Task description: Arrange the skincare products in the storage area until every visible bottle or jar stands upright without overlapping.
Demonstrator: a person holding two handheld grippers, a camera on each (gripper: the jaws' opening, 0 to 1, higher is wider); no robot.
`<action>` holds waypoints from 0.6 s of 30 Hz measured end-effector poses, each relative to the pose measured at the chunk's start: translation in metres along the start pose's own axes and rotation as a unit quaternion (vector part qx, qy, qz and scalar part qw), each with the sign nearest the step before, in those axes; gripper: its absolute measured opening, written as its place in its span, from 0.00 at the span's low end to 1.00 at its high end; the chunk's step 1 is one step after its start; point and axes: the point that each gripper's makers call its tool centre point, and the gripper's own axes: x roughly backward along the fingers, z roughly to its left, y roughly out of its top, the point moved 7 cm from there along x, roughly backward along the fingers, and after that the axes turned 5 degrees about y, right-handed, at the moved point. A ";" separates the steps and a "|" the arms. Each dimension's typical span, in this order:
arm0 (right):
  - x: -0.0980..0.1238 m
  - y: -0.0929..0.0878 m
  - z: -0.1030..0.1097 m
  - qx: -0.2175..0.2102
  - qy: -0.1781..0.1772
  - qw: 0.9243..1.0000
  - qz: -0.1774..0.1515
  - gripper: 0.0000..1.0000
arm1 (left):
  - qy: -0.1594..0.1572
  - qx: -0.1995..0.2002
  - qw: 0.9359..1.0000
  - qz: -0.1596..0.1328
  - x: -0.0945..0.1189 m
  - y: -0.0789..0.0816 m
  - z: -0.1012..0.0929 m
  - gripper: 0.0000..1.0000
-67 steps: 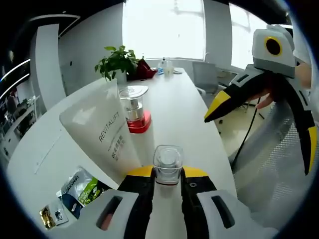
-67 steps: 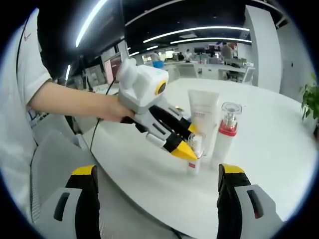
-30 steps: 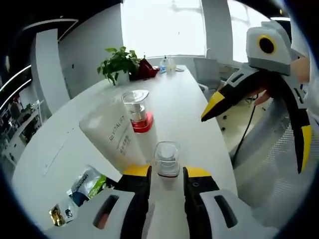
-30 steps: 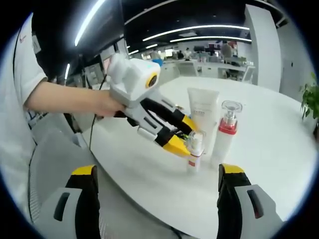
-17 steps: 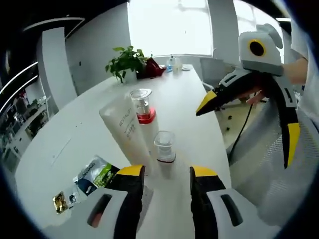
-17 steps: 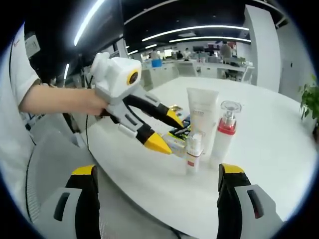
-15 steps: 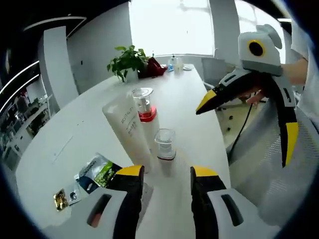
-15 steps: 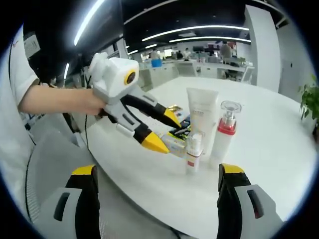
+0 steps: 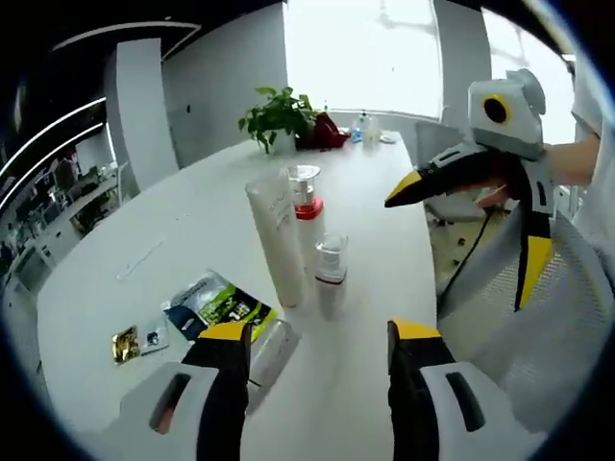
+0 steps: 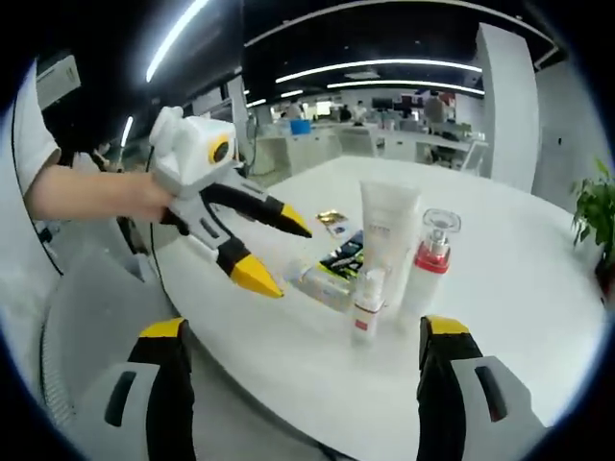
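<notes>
Three products are seen standing upright in a tight cluster on the white table (image 9: 144, 240): a white tube (image 9: 275, 238) stood on its cap, a pump bottle with a red collar (image 9: 306, 204) behind it, and a small pump bottle with a clear cap (image 9: 330, 276) in front. In the right gripper view the same cluster is shown near the table edge, with the white tube (image 10: 386, 237) on the left, the red-collared bottle (image 10: 430, 257) on the right and the small bottle (image 10: 366, 303) in front of both. A clear tube (image 9: 273, 347) is seen lying flat beside the sachets (image 9: 219, 304) and a small gold packet (image 9: 125, 344). The left gripper (image 9: 319, 338) is held short of the cluster with its jaws spread wide and nothing between them; it is also seen from the side (image 10: 267, 252), clear of the products. The right gripper (image 10: 300, 338) is likewise held with jaws wide apart and empty, off the table edge (image 9: 466, 226).
</notes>
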 end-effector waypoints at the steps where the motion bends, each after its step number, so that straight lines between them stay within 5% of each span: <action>1: 0.001 0.000 -0.001 -0.003 0.000 1.000 -0.001 0.99 | 0.005 0.005 1.000 0.001 0.003 -0.002 0.000 0.59; 18: -0.003 0.001 0.005 0.005 0.013 1.000 0.013 0.99 | 0.059 0.067 0.996 0.016 0.051 -0.033 0.006 0.74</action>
